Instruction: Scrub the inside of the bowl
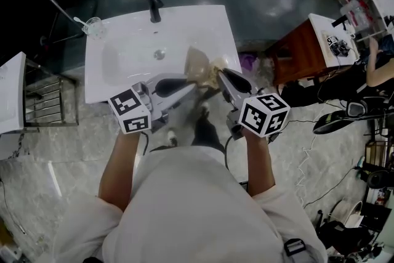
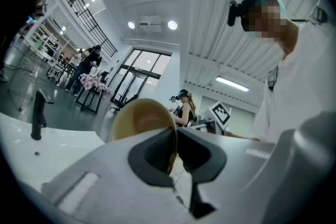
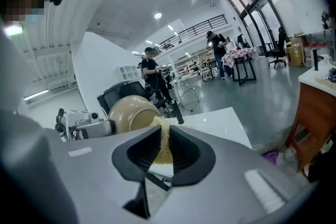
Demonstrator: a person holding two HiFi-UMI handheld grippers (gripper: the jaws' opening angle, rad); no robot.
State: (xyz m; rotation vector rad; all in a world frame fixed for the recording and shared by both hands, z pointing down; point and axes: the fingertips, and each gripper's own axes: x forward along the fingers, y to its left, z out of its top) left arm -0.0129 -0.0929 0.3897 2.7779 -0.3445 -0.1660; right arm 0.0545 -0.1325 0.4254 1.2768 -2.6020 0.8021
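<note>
A tan bowl (image 1: pixel 197 63) hangs tilted on its side over the right part of the white sink (image 1: pixel 123 55). My left gripper (image 1: pixel 193 85) is shut on the bowl's rim; in the left gripper view the thin rim (image 2: pixel 173 139) runs between the dark pads, with the bowl's hollow (image 2: pixel 140 117) just beyond. My right gripper (image 1: pixel 220 75) is shut on a yellowish scrub pad (image 1: pixel 215 72), which sits against the bowl's right edge. In the right gripper view the scrub pad (image 3: pixel 163 139) sticks up between the jaws, and the bowl's rounded outside (image 3: pixel 131 112) lies just past it.
A black faucet (image 1: pixel 153 5) stands at the sink's far edge, and a clear cup (image 1: pixel 93 26) sits on its far left corner. There is a wire rack (image 1: pixel 44 99) to the left, a wooden cabinet (image 1: pixel 300 50) to the right, and other people work in the background.
</note>
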